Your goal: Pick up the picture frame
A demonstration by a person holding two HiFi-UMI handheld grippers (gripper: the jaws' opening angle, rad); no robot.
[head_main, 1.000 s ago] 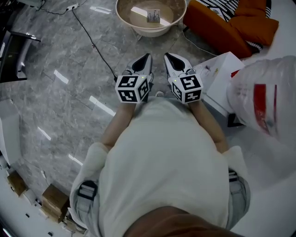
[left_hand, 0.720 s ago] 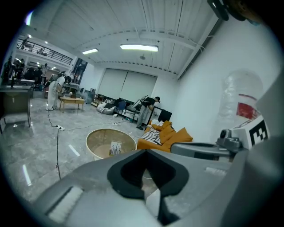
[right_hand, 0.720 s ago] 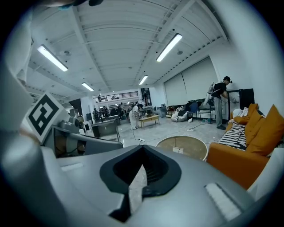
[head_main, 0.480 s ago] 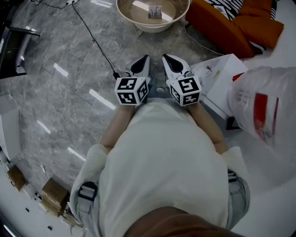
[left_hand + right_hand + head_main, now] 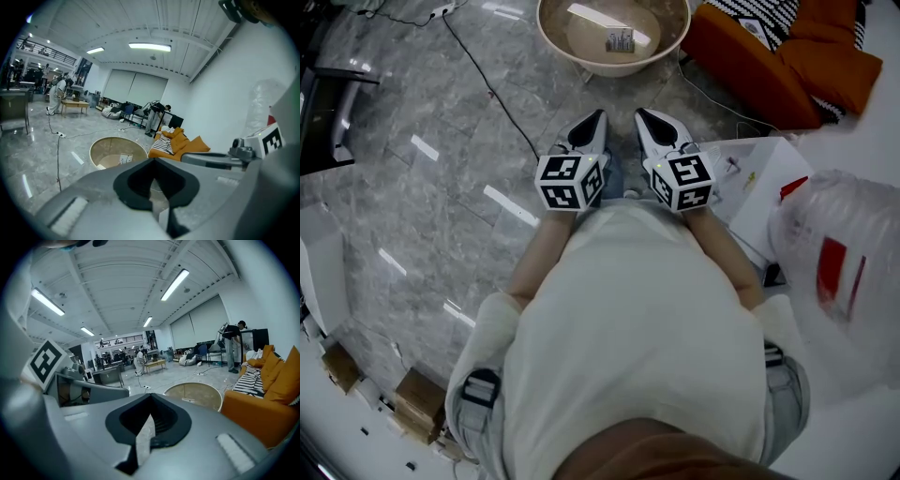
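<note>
A small rectangular printed thing (image 5: pixel 620 40) stands on a round wooden table (image 5: pixel 558 37) at the top of the head view; I cannot tell whether it is the picture frame. My left gripper (image 5: pixel 597 116) and right gripper (image 5: pixel 641 113) are held side by side in front of the person's chest. Both point at that table from some way off, shut and with nothing between the jaws. From the left gripper view the jaws (image 5: pixel 152 162) meet, with the round table (image 5: pixel 108 151) beyond. The right gripper (image 5: pixel 151 398) looks the same in its own view, with the table (image 5: pixel 206 391) ahead.
An orange sofa (image 5: pixel 750 56) with a striped cushion stands at the top right. A white box (image 5: pixel 769 192) and a clear plastic bag (image 5: pixel 839 262) with a red label lie right of the person. A black cable (image 5: pixel 487 84) crosses the grey marble floor. Cardboard boxes (image 5: pixel 417 403) sit at the lower left.
The person and both grippers have moved a little forward toward the round table. The white box and bag have slid down and right in the view. Both grippers stay shut.
</note>
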